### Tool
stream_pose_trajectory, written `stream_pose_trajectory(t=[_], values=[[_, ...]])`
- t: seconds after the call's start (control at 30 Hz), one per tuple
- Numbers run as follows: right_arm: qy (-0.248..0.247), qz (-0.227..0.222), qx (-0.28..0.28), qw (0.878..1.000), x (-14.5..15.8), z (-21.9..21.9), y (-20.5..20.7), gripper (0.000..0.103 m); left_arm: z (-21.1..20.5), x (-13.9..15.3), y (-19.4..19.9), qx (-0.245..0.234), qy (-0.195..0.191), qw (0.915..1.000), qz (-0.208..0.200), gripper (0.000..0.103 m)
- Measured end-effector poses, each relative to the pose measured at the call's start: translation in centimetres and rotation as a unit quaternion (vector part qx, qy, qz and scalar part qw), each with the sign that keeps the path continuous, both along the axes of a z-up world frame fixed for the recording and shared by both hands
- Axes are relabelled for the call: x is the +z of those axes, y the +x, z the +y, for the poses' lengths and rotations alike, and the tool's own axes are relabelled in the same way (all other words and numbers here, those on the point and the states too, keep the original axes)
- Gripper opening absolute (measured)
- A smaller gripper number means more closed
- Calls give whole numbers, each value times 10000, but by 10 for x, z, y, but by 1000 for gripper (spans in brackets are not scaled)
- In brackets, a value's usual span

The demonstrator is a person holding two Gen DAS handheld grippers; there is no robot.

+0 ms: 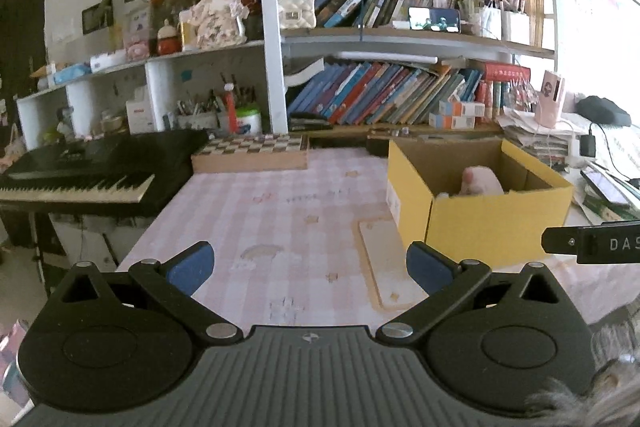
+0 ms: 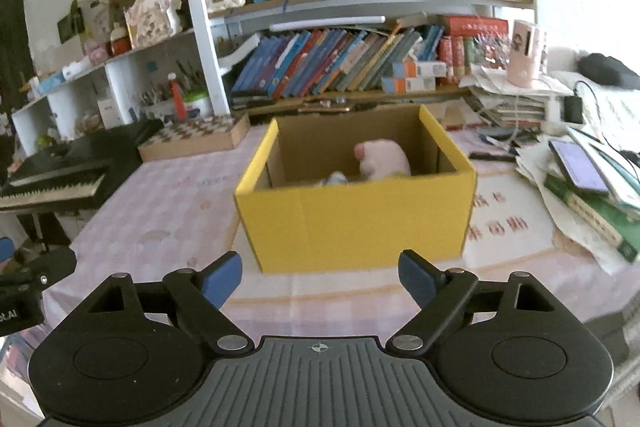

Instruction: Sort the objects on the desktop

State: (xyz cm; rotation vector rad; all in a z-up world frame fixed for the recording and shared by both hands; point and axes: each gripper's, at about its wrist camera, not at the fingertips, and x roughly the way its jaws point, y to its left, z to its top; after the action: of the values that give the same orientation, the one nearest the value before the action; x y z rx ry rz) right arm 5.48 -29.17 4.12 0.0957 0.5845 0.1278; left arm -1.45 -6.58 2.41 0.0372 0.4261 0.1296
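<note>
A yellow cardboard box (image 2: 352,219) stands on the pink checked tablecloth, straight ahead of my right gripper (image 2: 320,281). A pink plush toy (image 2: 382,159) and a small blue-white thing (image 2: 336,178) lie inside it. The right gripper's blue pads are wide apart with nothing between them. In the left wrist view the yellow box (image 1: 492,223) sits to the right, with the plush toy (image 1: 480,181) showing over its rim. My left gripper (image 1: 310,269) is open and empty over the cloth. A flat light wooden board (image 1: 384,263) lies just before the box.
A chessboard box (image 1: 250,151) lies at the far table edge, a black keyboard (image 1: 80,175) to the left. Bookshelves fill the back. Stacked papers, a green book (image 2: 588,211) and a phone (image 2: 578,167) crowd the right side. The other gripper's black body (image 1: 592,241) pokes in at right.
</note>
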Motion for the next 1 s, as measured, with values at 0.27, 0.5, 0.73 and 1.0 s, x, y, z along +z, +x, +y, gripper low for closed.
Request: stream_pose_trajectory(t=[0.27,0.5,0.73,1.0], values=[[-154,226,-123,9996,-21,24,-48,90,4,-21,-40,90,-98,9997,198,103],[-209,266,-150,9993,-22,36,-59,95,14,-24,-48,57,-126,9996,236,103],[-327,329,-102,9989,-25,48,-62,97,20,-25,-52,16,-105,9995,282,103],[-386,392,-64,9985,-26,54,-62,98,23,-26,-48,23,-112,9993,369,103]])
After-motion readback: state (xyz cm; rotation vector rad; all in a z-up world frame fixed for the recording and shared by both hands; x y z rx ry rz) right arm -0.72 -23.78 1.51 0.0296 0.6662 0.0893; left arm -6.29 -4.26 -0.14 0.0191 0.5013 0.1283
